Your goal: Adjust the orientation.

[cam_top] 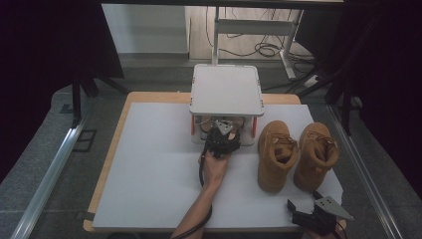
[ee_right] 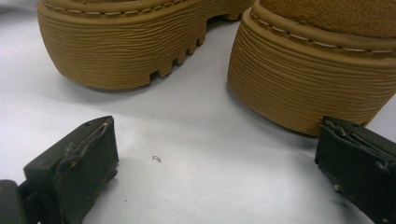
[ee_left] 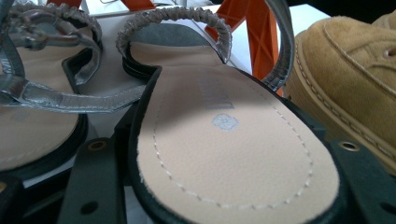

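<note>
gripping sandal [ee_left: 224,140] heel, left gripper [cam_top: 222,135] (under rack [cam_top: 226,89])

Rack [cam_top: 226,89] sat at the table's [cam_top: 149,164] far edge, sandals [ee_left: 224,154] under its shelf; boots [cam_top: 276,154] right of it, side by side.

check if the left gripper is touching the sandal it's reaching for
Touching. The left gripper view shows the left gripper with a black jaw pressed against each side of the sandal heel, no gap on either side.
</note>
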The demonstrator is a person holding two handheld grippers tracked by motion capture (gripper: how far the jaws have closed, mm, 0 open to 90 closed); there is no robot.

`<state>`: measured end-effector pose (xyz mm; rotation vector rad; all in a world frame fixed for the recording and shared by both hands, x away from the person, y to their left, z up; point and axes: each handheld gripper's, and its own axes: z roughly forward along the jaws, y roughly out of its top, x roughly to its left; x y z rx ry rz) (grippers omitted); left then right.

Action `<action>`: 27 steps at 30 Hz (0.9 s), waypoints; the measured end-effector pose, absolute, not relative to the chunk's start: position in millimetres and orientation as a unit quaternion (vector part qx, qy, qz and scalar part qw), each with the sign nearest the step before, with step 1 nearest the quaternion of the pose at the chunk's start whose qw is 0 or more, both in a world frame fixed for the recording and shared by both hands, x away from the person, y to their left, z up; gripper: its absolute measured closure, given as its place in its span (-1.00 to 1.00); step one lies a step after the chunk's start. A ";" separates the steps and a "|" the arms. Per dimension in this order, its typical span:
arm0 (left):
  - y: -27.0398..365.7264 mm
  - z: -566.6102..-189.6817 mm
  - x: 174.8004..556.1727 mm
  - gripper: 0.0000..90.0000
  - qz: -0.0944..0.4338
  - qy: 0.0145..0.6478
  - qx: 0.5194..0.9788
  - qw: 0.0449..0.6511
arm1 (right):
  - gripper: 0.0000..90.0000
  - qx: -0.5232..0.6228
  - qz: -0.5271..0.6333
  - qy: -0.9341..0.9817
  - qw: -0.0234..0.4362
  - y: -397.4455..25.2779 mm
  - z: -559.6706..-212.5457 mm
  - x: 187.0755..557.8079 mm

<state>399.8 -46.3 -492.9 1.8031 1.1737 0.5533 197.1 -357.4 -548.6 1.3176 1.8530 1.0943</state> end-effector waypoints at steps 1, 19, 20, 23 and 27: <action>-47.8 -493.0 401.2 -0.13 0.225 0.473 0.727 0.443 | -1.00 0.498 0.414 0.699 0.304 -357.3 -548.5 197.0; -65.4 -508.1 420.2 -0.14 0.214 0.495 0.738 0.406 | -1.00 0.497 0.414 0.699 0.304 -357.5 -548.6 197.0; -65.9 -509.1 420.3 -0.15 0.215 0.495 0.739 0.404 | -1.00 0.497 0.414 0.699 0.304 -357.5 -548.6 197.0; -65.5 -509.7 420.7 -0.15 0.211 0.496 0.740 0.402 | -1.00 0.497 0.414 0.699 0.304 -357.5 -548.6 197.0; -65.4 -512.8 422.4 -0.19 0.194 0.496 0.751 0.390 | -1.00 0.497 0.414 0.699 0.304 -357.5 -548.6 197.0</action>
